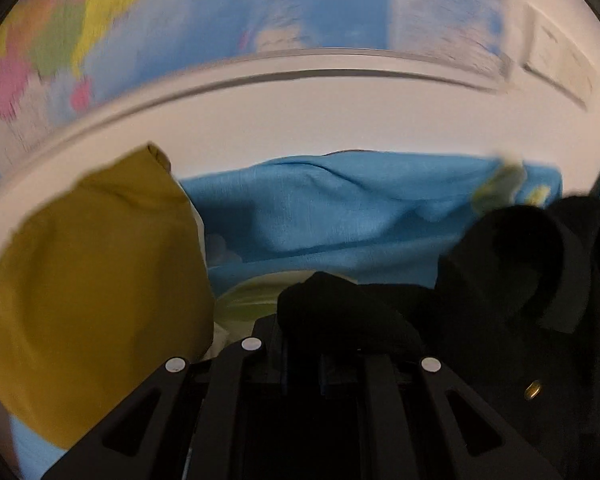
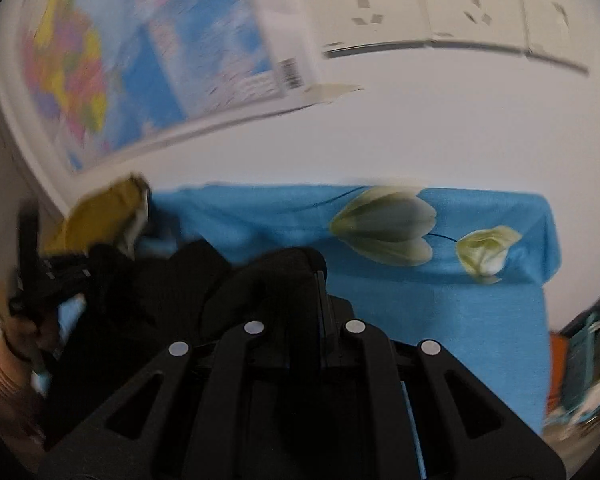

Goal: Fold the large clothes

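Note:
A black garment (image 1: 512,280) hangs bunched between both grippers above a table spread with a blue flower-print cloth (image 1: 340,208). My left gripper (image 1: 332,340) is shut on a wad of the black fabric, which covers its fingertips. My right gripper (image 2: 320,300) is likewise shut on a fold of the black garment (image 2: 204,280), and the cloth hides its tips. A mustard-yellow cloth (image 1: 92,280) lies at the left, seen small as the yellow cloth (image 2: 100,212) in the right wrist view. Both views are motion-blurred.
A white wall behind the table carries a coloured map (image 2: 160,60) and wall sockets (image 2: 364,4). The blue cloth (image 2: 460,320) drapes over the table's right edge. Orange and teal items (image 2: 580,360) sit at the far right. A hand (image 2: 16,344) shows at the left edge.

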Demonstrator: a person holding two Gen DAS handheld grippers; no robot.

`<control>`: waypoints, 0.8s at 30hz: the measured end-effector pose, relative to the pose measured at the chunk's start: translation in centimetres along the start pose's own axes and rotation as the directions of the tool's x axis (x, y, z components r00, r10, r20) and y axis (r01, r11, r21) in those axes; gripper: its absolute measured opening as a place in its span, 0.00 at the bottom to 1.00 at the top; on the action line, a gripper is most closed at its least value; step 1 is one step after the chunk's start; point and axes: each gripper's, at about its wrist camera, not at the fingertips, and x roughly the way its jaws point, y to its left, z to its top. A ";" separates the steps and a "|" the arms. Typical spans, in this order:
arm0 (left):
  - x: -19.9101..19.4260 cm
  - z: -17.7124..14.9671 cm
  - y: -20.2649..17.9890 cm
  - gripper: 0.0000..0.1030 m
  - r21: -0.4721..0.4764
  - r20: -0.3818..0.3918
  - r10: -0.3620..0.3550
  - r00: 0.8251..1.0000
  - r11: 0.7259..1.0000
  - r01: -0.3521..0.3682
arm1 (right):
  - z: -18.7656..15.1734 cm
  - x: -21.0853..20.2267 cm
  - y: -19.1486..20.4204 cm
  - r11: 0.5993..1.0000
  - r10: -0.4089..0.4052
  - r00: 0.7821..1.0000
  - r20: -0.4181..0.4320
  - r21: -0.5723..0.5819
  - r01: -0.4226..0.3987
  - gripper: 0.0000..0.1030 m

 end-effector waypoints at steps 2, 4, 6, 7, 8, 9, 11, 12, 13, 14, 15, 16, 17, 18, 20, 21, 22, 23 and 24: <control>0.5 1.9 1.3 0.10 -0.032 -0.017 -0.048 0.999 0.998 0.047 | 0.7 0.1 -1.4 0.998 0.015 1.000 0.006 0.061 -0.015 0.09; 0.9 2.9 2.0 0.18 -0.077 -0.026 -0.071 0.997 0.995 0.068 | 0.9 2.0 -2.6 0.994 0.009 1.000 -0.015 0.111 -0.007 0.11; 2.3 3.7 1.8 0.33 -0.055 -0.052 -0.045 0.998 0.998 0.043 | 0.4 4.6 -4.4 0.984 -0.045 0.996 -0.077 0.168 0.058 0.22; 3.0 3.7 1.8 0.38 -0.052 -0.065 -0.005 0.998 0.999 0.002 | 0.0 5.4 -5.1 0.976 -0.070 0.991 -0.111 0.199 0.091 0.32; 3.7 4.0 1.5 0.41 -0.048 -0.081 0.048 0.996 0.997 -0.052 | -0.6 5.9 -6.0 0.962 -0.095 0.985 -0.144 0.243 0.128 0.41; 4.2 3.9 1.4 0.48 -0.030 -0.094 0.072 0.993 0.997 -0.076 | -0.9 5.6 -6.4 0.957 -0.093 0.985 -0.143 0.261 0.128 0.54; 3.9 3.4 1.3 0.50 0.000 -0.085 0.058 0.995 0.998 -0.058 | -1.6 3.8 -6.7 0.960 -0.089 0.989 -0.118 0.253 0.117 0.58; 3.5 3.2 1.2 0.55 0.011 -0.069 0.059 0.996 0.998 -0.058 | -1.8 2.9 -6.4 0.966 -0.089 0.989 -0.116 0.234 0.114 0.63; 2.6 2.8 1.1 0.63 0.034 -0.045 0.046 0.998 0.998 -0.044 | -2.3 1.7 -5.8 0.974 -0.078 0.991 -0.111 0.206 0.100 0.65; 1.8 2.3 0.9 0.66 0.053 -0.027 0.021 0.999 0.998 -0.020 | -3.2 -0.1 -4.8 0.984 -0.056 0.993 -0.103 0.165 0.072 0.71; 1.1 1.9 0.7 0.66 0.075 -0.007 -0.008 1.000 0.997 0.008 | -3.8 -1.0 -4.3 0.989 -0.046 0.993 -0.104 0.135 0.060 0.75; 0.0 1.2 0.4 0.68 0.116 0.015 -0.034 0.999 0.993 0.032 | -4.7 -2.2 -3.2 0.995 -0.048 0.992 -0.118 0.085 0.058 0.76; -1.0 0.4 0.1 0.70 0.151 0.031 -0.033 0.999 0.988 0.028 | -6.4 -3.5 -1.8 0.998 -0.061 0.988 -0.144 0.018 0.064 0.78; -1.6 -0.1 -0.2 0.72 0.171 0.041 -0.031 0.999 0.985 0.023 | -7.9 -4.3 -0.7 0.998 -0.066 0.984 -0.168 -0.028 0.062 0.84; -2.9 -1.8 -0.4 0.73 0.220 0.050 -0.060 0.997 0.974 0.048 | -11.1 -5.6 1.1 0.994 -0.071 0.974 -0.214 -0.093 0.052 0.85; -3.4 -2.5 -0.4 0.76 0.231 0.051 -0.070 0.996 0.971 0.056 | -12.4 -6.0 1.6 0.993 -0.075 0.968 -0.238 -0.112 0.049 0.85; -3.6 -2.8 -0.2 0.77 0.234 0.052 -0.071 0.996 0.971 0.057 | -13.8 -6.3 2.2 0.989 -0.091 0.961 -0.261 -0.133 0.057 0.82; -4.1 -3.4 -0.3 0.77 0.240 0.053 -0.067 0.996 0.969 0.053 | -14.9 -6.5 2.4 0.988 -0.098 0.954 -0.282 -0.142 0.060 0.77; -4.1 -3.9 -0.8 0.77 0.244 0.055 -0.062 0.997 0.969 0.046 | -15.5 -6.6 2.6 0.986 -0.107 0.949 -0.297 -0.155 0.063 0.48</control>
